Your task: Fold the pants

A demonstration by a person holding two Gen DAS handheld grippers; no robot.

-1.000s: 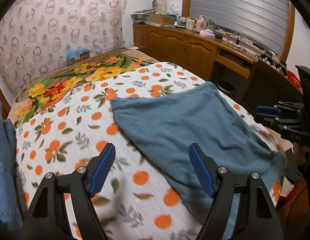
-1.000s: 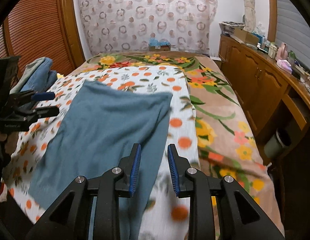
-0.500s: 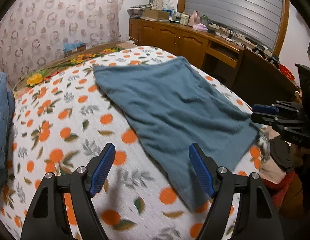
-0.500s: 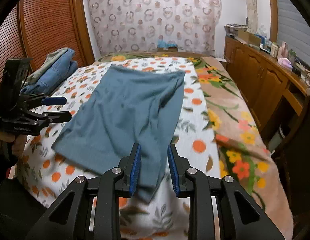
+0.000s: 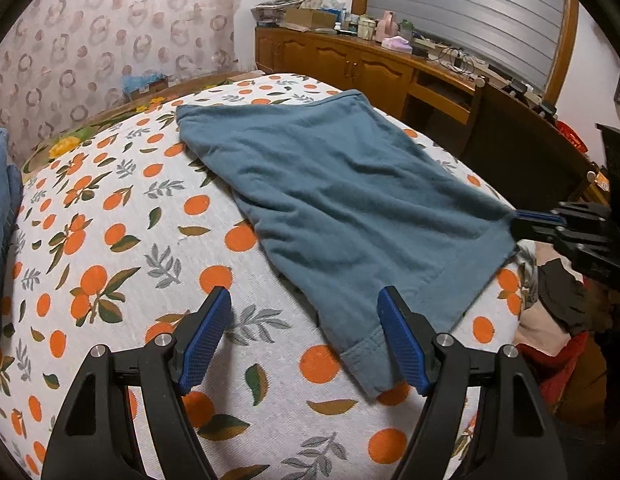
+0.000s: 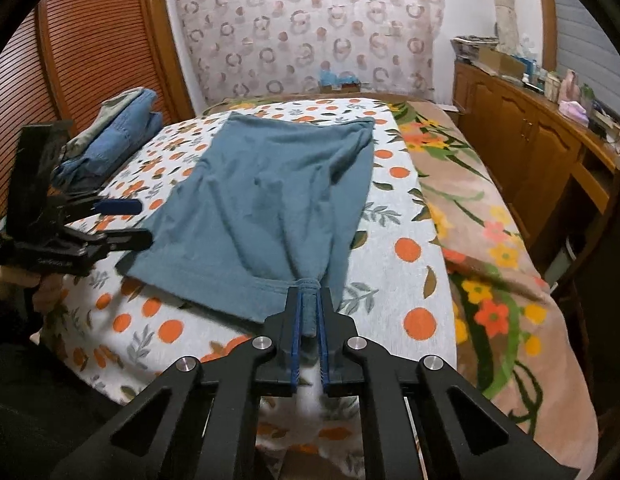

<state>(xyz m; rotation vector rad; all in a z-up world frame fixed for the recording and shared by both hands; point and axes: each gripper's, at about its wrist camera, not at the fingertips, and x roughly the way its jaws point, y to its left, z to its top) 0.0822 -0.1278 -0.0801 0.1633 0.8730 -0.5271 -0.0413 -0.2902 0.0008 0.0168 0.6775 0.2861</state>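
Note:
The blue-grey pants (image 5: 342,196) lie flat on the orange-print bed cover (image 5: 121,240), also seen in the right wrist view (image 6: 269,196). My left gripper (image 5: 303,320) is open, its fingers astride the near hem corner, just above the cover. It shows at the left in the right wrist view (image 6: 137,220). My right gripper (image 6: 308,312) is shut on the other hem corner of the pants, and shows at the right in the left wrist view (image 5: 522,220).
Folded denim clothes (image 6: 109,140) are stacked at the bed's left side. A floral blanket (image 6: 482,240) covers the bed's right side. A wooden cabinet (image 5: 370,68) with clutter runs along the wall. Dark and red clothes (image 5: 562,320) lie beyond the bed's edge.
Both grippers pulled back toward the foot of the bed, so the pants look farther off. The right gripper closed on the hem corner. The left stayed open.

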